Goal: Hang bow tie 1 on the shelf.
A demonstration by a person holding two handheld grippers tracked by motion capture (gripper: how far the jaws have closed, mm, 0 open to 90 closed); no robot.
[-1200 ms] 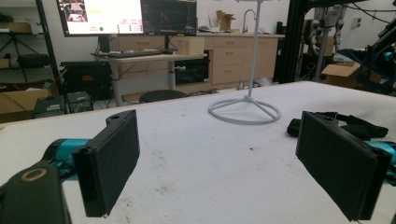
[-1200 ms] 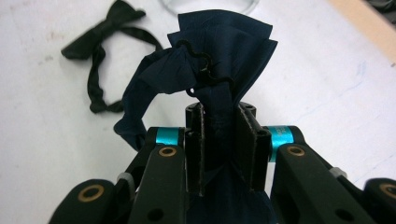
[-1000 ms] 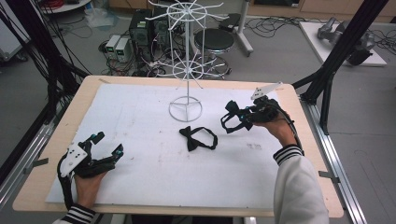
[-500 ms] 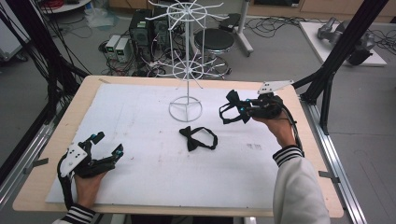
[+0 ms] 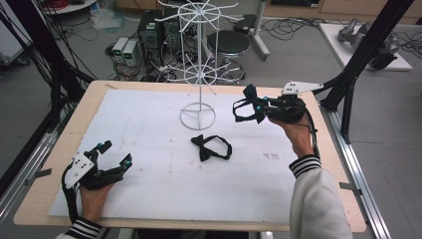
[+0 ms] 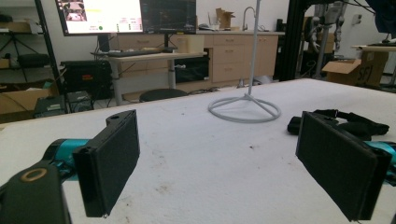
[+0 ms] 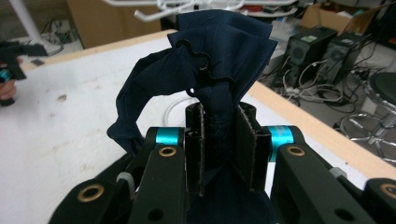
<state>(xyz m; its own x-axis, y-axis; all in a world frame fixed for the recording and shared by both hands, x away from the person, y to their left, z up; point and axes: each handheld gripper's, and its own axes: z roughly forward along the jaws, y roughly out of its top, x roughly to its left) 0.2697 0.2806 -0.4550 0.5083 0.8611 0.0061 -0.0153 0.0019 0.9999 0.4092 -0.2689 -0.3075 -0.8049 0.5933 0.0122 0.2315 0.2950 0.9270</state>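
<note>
My right gripper point(image 5: 258, 106) hangs above the table's right side, just right of the white wire rack point(image 5: 198, 74). It is shut on a dark navy bow tie point(image 5: 245, 105). In the right gripper view the pads point(image 7: 246, 140) pinch the tie's middle, and the cloth point(image 7: 219, 51) fans out above them with a black hook clip on it. A second, black bow tie point(image 5: 211, 148) lies flat on the white mat at the centre. My left gripper point(image 5: 116, 152) rests at the front left, open, with nothing between its pads point(image 6: 112, 158). That black tie point(image 6: 345, 123) lies beyond its right jaw.
The rack's ring base point(image 5: 198, 117) stands at the back centre of the white mat point(image 5: 149, 129); its hooked arms spread above. A black frame post point(image 5: 358, 64) rises past the table's right edge. Computers, a stool and cables sit on the floor behind.
My right gripper has risen a little with the navy bow tie, edging toward the rack. The left gripper and the black tie on the mat have stayed put.
</note>
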